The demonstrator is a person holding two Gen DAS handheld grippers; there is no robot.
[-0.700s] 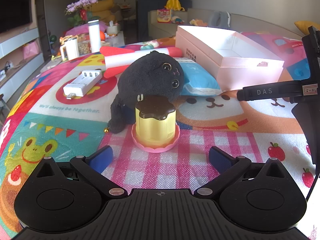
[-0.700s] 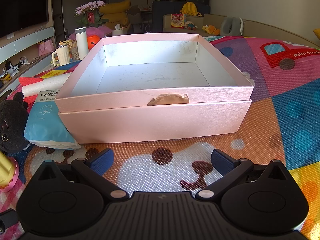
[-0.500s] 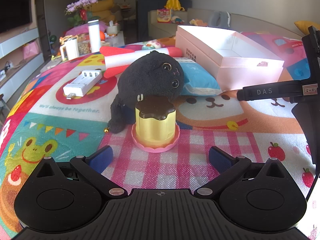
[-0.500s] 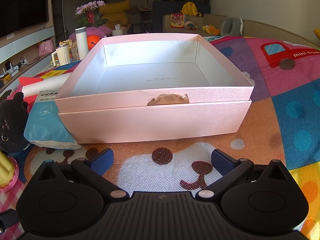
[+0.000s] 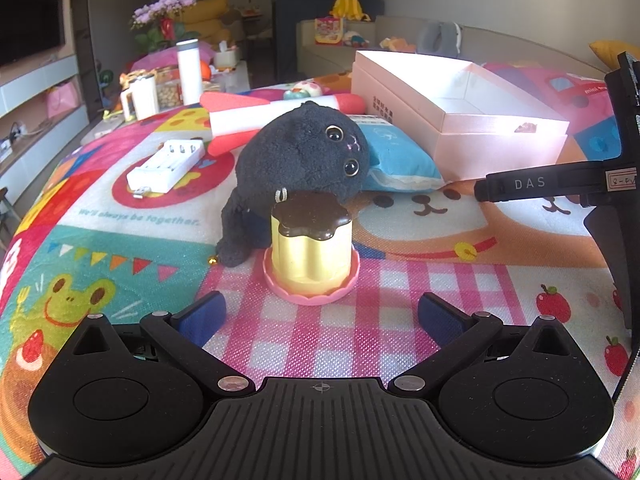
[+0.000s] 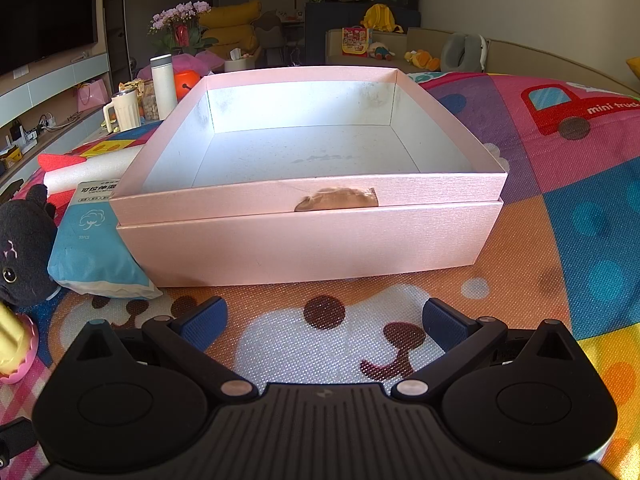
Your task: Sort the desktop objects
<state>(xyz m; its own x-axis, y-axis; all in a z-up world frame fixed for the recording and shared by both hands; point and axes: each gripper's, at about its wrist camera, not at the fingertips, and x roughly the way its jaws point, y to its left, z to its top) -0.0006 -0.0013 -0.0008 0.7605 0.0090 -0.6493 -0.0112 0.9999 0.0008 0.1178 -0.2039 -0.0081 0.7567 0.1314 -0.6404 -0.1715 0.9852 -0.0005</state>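
My left gripper (image 5: 320, 316) is open and empty, just in front of a yellow pudding toy (image 5: 311, 254) on a pink base. A black plush cat (image 5: 298, 168) leans right behind the toy. A blue tissue pack (image 5: 394, 158), a white battery charger (image 5: 166, 166) and a red-and-white foam rocket (image 5: 276, 114) lie behind. My right gripper (image 6: 324, 320) is open and empty, facing the empty pink box (image 6: 308, 216), which also shows in the left wrist view (image 5: 460, 120). The plush (image 6: 24, 252) and tissue pack (image 6: 96, 252) sit left of the box.
Everything rests on a colourful play mat (image 5: 120, 216). The right gripper's body (image 5: 560, 186) shows at the right edge of the left wrist view. A white bottle (image 5: 189, 72) and a white mug (image 5: 140, 96) stand beyond the mat's far left edge.
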